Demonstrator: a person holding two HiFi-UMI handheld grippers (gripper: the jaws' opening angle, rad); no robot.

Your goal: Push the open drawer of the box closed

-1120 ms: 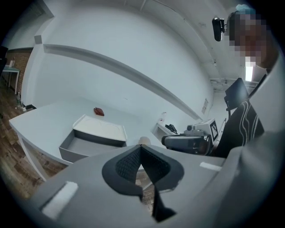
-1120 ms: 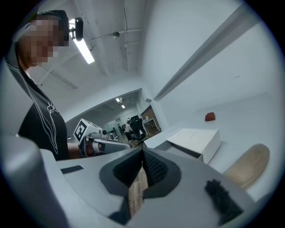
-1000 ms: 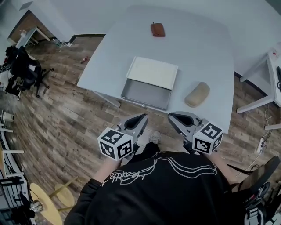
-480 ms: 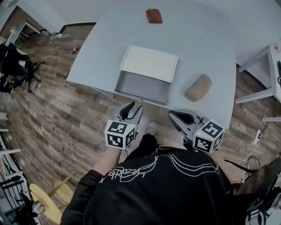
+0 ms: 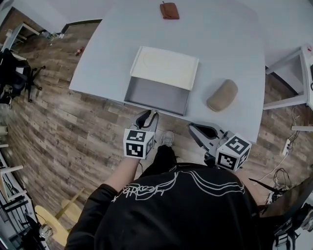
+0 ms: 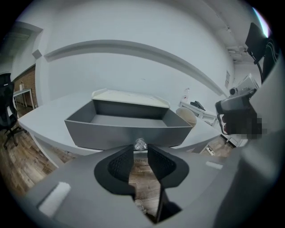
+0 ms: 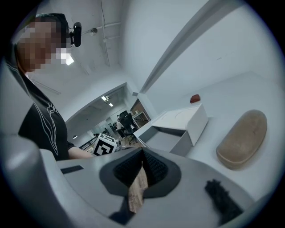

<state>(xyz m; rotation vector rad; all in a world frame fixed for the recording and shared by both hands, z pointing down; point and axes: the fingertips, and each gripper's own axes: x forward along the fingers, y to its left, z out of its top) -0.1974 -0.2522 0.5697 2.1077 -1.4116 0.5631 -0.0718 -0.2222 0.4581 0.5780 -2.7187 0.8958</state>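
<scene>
A white box [image 5: 165,67] lies on the pale table [image 5: 220,44], with its grey drawer [image 5: 156,96] pulled out over the near edge. In the left gripper view the drawer front [image 6: 111,133] fills the middle and its small clear knob [image 6: 140,144] shows just past the jaw tips. My left gripper [image 6: 140,149] points at that knob; its jaws are a little apart and closing, and the pads do not press on anything. In the head view, the left gripper [image 5: 148,115] sits just before the drawer front. My right gripper [image 5: 192,128] hangs lower right, shut and empty.
A tan oval case [image 5: 222,94] lies on the table right of the box, and a small brown pouch [image 5: 169,10] at the far edge. Wood floor lies below the table edge. An office chair [image 5: 12,73] stands far left and a white side table [image 5: 298,78] to the right.
My left gripper has moved forward from beside my body to the drawer front, and its jaws have parted. The right gripper has stayed almost in place.
</scene>
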